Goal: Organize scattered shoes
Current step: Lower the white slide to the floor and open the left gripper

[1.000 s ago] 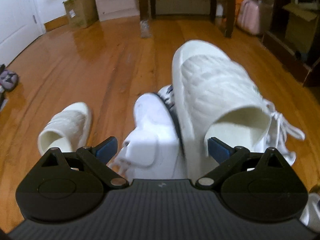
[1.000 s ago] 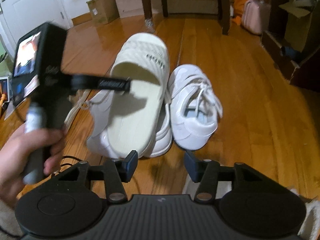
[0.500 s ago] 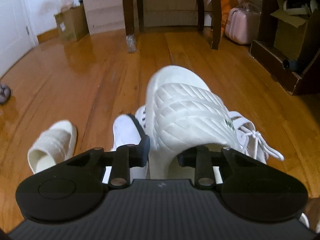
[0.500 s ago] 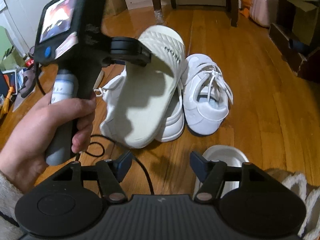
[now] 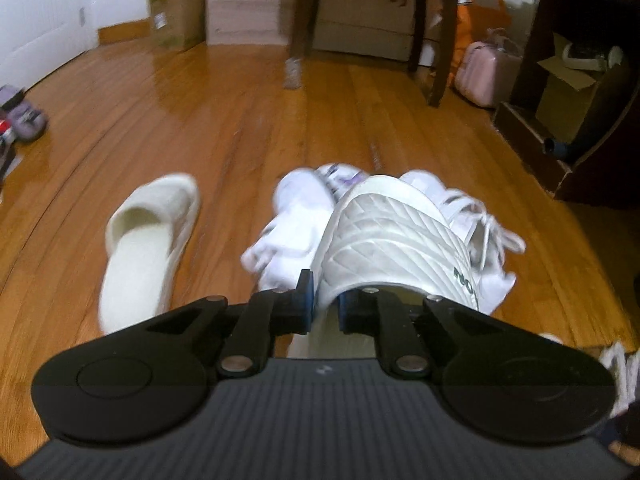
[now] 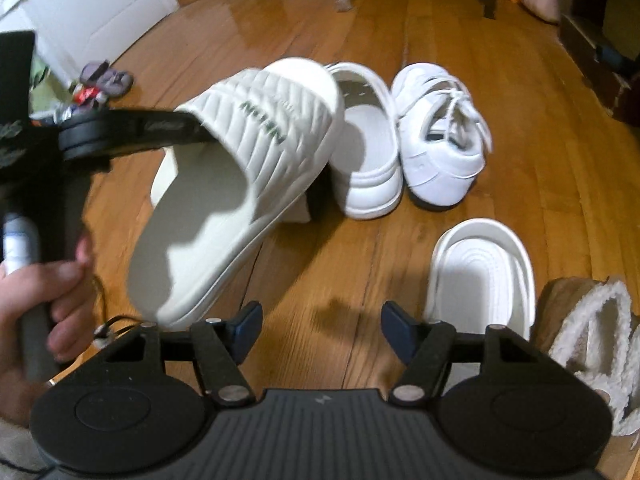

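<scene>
My left gripper (image 5: 324, 304) is shut on the quilted strap of a white slide sandal (image 5: 392, 232). In the right wrist view the slide (image 6: 240, 184) hangs tilted above the floor, heel low, from the left gripper (image 6: 188, 130), whose handle a hand (image 6: 40, 300) holds. Its matching slide (image 5: 148, 240) lies on the floor to the left. Beyond the lifted slide sit a white clog (image 6: 364, 152) and a laced white sneaker (image 6: 440, 140). My right gripper (image 6: 320, 328) is open over bare floor with nothing between its fingers.
A second white clog (image 6: 476, 272) and a fuzzy brown slipper (image 6: 592, 340) lie at the near right. Table legs (image 5: 436, 40), a cardboard box (image 5: 176, 16), a pink case (image 5: 484, 68) and a dark shelf unit (image 5: 568, 120) line the far side. Purple shoes (image 5: 28, 120) sit left.
The left gripper closed on the slide's strap and lifted it off the white sneakers, carrying it back and left. The right gripper opened wider and drew back, bringing the near clog and slipper into view.
</scene>
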Available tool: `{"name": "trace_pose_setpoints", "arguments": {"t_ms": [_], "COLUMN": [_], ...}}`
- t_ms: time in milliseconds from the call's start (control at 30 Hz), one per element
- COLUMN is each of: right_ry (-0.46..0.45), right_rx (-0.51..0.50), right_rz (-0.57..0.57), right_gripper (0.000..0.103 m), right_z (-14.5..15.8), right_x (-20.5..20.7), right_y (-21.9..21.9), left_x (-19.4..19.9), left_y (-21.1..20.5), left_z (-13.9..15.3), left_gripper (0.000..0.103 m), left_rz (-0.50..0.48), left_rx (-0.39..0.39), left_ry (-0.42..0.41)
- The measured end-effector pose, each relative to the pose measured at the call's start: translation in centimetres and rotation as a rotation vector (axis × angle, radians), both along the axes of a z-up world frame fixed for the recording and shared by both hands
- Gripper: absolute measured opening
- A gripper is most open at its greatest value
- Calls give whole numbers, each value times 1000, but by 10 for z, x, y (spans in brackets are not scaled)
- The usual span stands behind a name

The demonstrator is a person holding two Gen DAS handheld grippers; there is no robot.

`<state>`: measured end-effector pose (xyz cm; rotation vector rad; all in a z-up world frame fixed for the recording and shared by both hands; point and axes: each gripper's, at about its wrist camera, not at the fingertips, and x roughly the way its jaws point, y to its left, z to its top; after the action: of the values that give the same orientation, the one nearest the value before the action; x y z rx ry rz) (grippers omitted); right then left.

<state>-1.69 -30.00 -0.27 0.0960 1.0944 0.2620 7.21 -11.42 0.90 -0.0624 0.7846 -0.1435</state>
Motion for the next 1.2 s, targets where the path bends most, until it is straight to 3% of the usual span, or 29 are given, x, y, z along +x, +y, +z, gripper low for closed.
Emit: {"name": "trace_pose_setpoints", "arguments": {"t_ms": [267,367,400,467,533,600,700,833,933,1033,1200], "right_ry": [23,20,21,25,23,-6,-65,-113,-109,-104,-38], "right_rx": [-9,-10,-9,-12,-25,-46,-64,-94,-165,-251,-281], "right_rz": [153,200,216,252,302,364,467,617,777,894,928], "right_gripper": [67,67,67,67,67,67,67,69,78,81,81], "right_z": [-13,-11,-13,-19,-28,-32,-28,-20,-17,-21,-34], "right_x": [-14,-21,-22,-26,-30,-34,-31,-19,-7,1,13], "right_y": [48,63,68,78,89,102,123,145,163,174,183], "left_x": [-44,-62,-69,-83,-98,-115,-126,-127,-131,-129,-131], "left_y": [44,56,63,77,95,124,142,145,139,137,136], "left_z": [-16,-23,-33,-65,-93,-106,-98,-80,-73,-70,-71], "left_gripper": [11,18,48,97,97,96,97,97,97,97,103], "left_rz": [93,98,99,103,129,148,145,119,71,36,30], "left_rx": [52,76,90,146,184,76,-24,13,42,-28,-39], "left_ry": [89,124,161,269,416,519,508,431,380,386,393]}}
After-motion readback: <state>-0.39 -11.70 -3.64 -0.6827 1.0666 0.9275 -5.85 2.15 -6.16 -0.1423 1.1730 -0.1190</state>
